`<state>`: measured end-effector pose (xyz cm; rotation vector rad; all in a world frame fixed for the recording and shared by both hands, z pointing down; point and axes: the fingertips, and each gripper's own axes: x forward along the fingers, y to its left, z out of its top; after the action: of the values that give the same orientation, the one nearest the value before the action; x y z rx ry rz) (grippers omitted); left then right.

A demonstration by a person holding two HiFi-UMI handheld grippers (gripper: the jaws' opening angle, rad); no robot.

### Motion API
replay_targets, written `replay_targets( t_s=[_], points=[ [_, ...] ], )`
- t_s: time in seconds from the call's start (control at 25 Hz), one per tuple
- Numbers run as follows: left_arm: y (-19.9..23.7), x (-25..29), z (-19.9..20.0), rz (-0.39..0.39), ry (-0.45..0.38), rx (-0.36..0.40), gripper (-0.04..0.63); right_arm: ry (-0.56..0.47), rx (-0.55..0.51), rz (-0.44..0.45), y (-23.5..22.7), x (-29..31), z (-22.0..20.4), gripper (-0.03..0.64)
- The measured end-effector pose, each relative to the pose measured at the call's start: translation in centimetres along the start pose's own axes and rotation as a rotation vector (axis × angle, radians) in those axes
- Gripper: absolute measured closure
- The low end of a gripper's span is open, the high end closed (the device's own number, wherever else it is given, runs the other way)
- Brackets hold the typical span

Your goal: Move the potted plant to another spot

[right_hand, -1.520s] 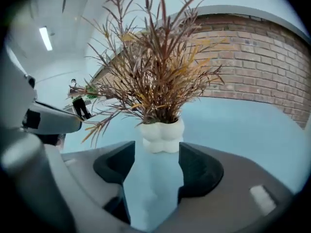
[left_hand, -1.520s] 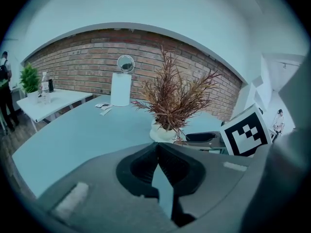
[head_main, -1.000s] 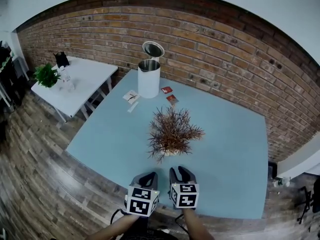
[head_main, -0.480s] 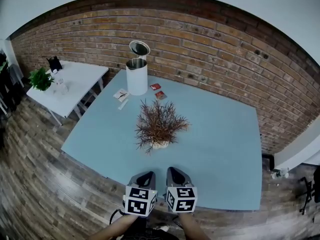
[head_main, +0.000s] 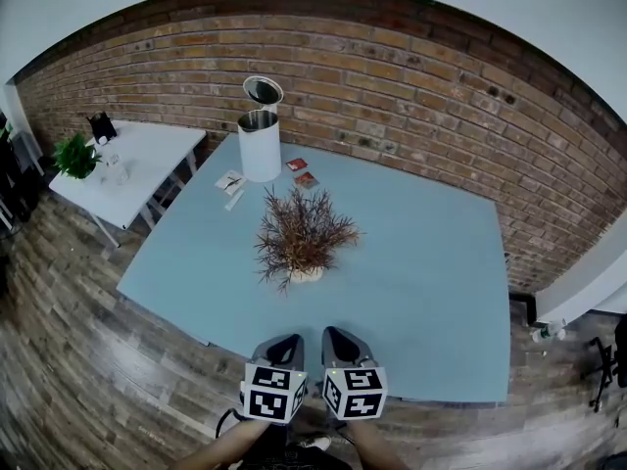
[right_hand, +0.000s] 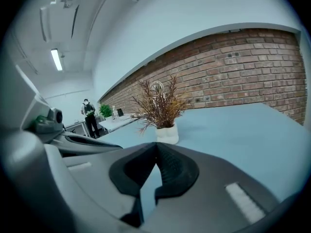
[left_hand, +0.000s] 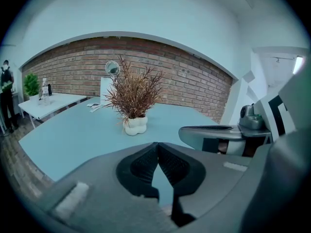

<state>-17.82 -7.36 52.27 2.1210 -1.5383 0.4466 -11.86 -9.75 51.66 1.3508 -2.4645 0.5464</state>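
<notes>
the potted plant (head_main: 297,245) stands mid-frame on the blue table (head_main: 431,292). below it, the left gripper (head_main: 282,346) and right gripper (head_main: 342,341) are closed, empty.

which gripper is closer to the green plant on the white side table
Left. Both are far from the green plant, at the blue table's near edge; the left gripper is on the plant's side, the right gripper just beyond it.

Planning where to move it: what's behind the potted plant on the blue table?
White container with open lid, two red packets, white cards. Branches hide the table directly behind the pot.
</notes>
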Motion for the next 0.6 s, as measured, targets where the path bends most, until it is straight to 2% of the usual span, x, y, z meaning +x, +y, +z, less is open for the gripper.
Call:
replay_targets(
  t_s=[0.6],
  points=[
    [-1.2, 0.3, 0.1, -0.003, 0.002, 0.018, 0.594, -0.002, 0.017, 0.016, -0.5, -0.8, -0.1, 0.611]
  ],
)
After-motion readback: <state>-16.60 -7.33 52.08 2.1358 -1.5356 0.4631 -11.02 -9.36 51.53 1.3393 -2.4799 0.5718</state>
